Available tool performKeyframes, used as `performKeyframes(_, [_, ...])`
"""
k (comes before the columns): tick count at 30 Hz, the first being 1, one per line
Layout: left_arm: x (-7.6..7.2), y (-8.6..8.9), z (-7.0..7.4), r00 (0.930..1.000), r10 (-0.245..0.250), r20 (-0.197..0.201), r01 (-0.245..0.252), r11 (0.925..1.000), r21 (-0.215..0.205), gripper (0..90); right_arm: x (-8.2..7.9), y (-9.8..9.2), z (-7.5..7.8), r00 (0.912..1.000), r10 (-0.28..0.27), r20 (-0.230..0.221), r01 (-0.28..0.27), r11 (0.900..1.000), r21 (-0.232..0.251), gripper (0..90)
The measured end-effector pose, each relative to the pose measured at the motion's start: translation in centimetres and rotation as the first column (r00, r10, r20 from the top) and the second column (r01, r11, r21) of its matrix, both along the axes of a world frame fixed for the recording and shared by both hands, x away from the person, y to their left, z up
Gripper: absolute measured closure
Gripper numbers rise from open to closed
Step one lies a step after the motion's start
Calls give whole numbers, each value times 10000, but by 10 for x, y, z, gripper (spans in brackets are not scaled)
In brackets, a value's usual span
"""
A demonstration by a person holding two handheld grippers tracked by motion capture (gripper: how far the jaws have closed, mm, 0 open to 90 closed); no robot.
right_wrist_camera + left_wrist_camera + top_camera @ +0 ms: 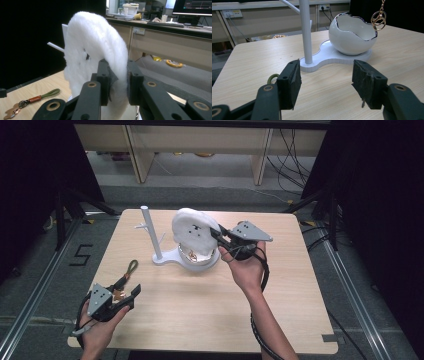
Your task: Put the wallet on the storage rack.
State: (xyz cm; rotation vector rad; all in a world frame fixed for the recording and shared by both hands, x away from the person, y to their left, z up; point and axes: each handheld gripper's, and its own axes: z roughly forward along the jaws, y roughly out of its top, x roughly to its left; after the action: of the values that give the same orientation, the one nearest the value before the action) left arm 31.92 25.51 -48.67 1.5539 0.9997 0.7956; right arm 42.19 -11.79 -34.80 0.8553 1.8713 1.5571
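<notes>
A white fluffy keychain ball (192, 227) (95, 45) hangs over the white egg-shaped bowl (200, 261) (352, 37). My right gripper (216, 234) (117, 72) is shut on the ball's edge. A gold key ring (379, 17) dangles above the bowl's rim. The bowl shares a white base (327, 55) with an upright pole (150, 232) (305, 30) that has small side pegs. A green-strapped keychain (129, 270) (30, 100) lies on the table at the front left. My left gripper (131, 287) (325, 80) is open just before it, with nothing between its fingers.
The wooden table (200, 310) has bare room at the front and right. Beyond its far edge stand desk legs (260, 165) and floor cables (290, 165). Black tripod legs (70, 207) flank the table. A "5" mark (82, 254) is on the floor at left.
</notes>
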Motion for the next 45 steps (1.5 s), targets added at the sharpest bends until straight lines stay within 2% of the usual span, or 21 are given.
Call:
performKeyframes(2, [0, 0, 0, 10000, 18, -1, -18, 10000, -18, 397, 1, 0, 0, 10000, 25, 32, -25, 10000, -8, 772])
performKeyframes(3, [0, 0, -1, 10000, 0, -24, 0, 10000, 0, 397, 3, 0, 0, 9997, 72, 241, -72, 10000, -27, 772])
performKeyframes(4, [0, 1, -1, 10000, -2, -13, 2, 10000, 11, 397, 3, 0, 0, 10000, -23, 30, 23, 10000, 21, 772])
performKeyframes(5, [0, 1, -1, 10000, 19, -4, -19, 10000, 4, 398, 5, 1, 0, 9998, -33, 201, 32, 10000, 26, 771])
performKeyframes(7, [-1, 1, -1, 10000, 28, -7, -28, 10000, -20, 398, 6, 0, 0, 9998, 11, 217, -11, 10000, -33, 769])
performKeyframes(8, [-1, 1, -1, 10000, 17, -19, -17, 10000, -11, 398, 6, 0, 0, 10000, -4, 56, 4, 10000, 15, 769])
performKeyframes(10, [0, 1, -2, 10000, -12, 62, 13, 9999, -140, 398, 9, 1, -1, 9999, -77, 71, 76, 9999, 146, 768])
performKeyframes(11, [0, 2, -2, 10000, 4, 56, -4, 9999, -139, 398, 10, 0, -1, 9999, -100, 78, 99, 9999, 60, 768])
performKeyframes(14, [-1, 2, -2, 10000, 41, -68, -42, 10000, -74, 397, 13, -1, 0, 9993, -205, 304, 205, 9998, -2, 768])
performKeyframes(15, [-1, 2, -2, 10000, 47, -72, -48, 10000, -79, 397, 13, 1, 1, 9999, -121, 38, 120, 9997, 221, 768])
performKeyframes(19, [-1, 2, -2, 10000, 51, -27, -52, 9998, -171, 398, 16, 1, 2, 9997, -135, 212, 132, 9998, 139, 768])
performKeyframes(21, [-1, 3, -2, 10000, 83, -37, -84, 9997, -221, 398, 17, 2, 2, 9999, -161, 36, 161, 9997, 194, 768])
performKeyframes(22, [-1, 4, -2, 10000, 94, -15, -94, 9996, -262, 398, 19, 2, 2, 9996, -146, 237, 143, 9998, 140, 768])
performKeyframes(23, [-1, 5, -2, 9999, 113, -43, -114, 9996, -253, 398, 20, 3, 1, 9998, -194, -42, 195, 9995, 234, 768])
performKeyframes(26, [-1, 5, -3, 9999, 117, -61, -118, 9996, -241, 398, 21, 3, 0, 9994, -324, 87, 322, 9993, 194, 768])
performKeyframes(28, [0, 5, -4, 10000, 88, -31, -89, 9996, -257, 397, 24, 4, -1, 9997, -239, 23, 239, 9994, 247, 768])
performKeyframes(30, [-1, 4, -4, 9999, 85, -113, -88, 9997, -233, 397, 24, 4, -1, 9992, -330, -227, 338, 9989, 329, 767])
performKeyframes(36, [-1, 5, -5, 9998, 101, -175, -105, 9997, -219, 397, 30, 3, -1, 9994, -356, -26, 356, 9991, 211, 767])
performKeyframes(38, [-1, 5, -5, 9998, 104, -189, -108, 9997, -229, 396, 30, 3, -2, 9986, -491, -176, 496, 9983, 321, 767])
performKeyframes(41, [-1, 5, -5, 9998, 108, -195, -113, 9997, -232, 396, 33, 2, -2, 9987, -504, -111, 506, 9986, 151, 767])
performKeyframes(45, [-1, 4, -6, 9997, 107, -205, -112, 9997, -222, 395, 35, 2, -2, 9983, -573, -130, 575, 9982, 195, 767])
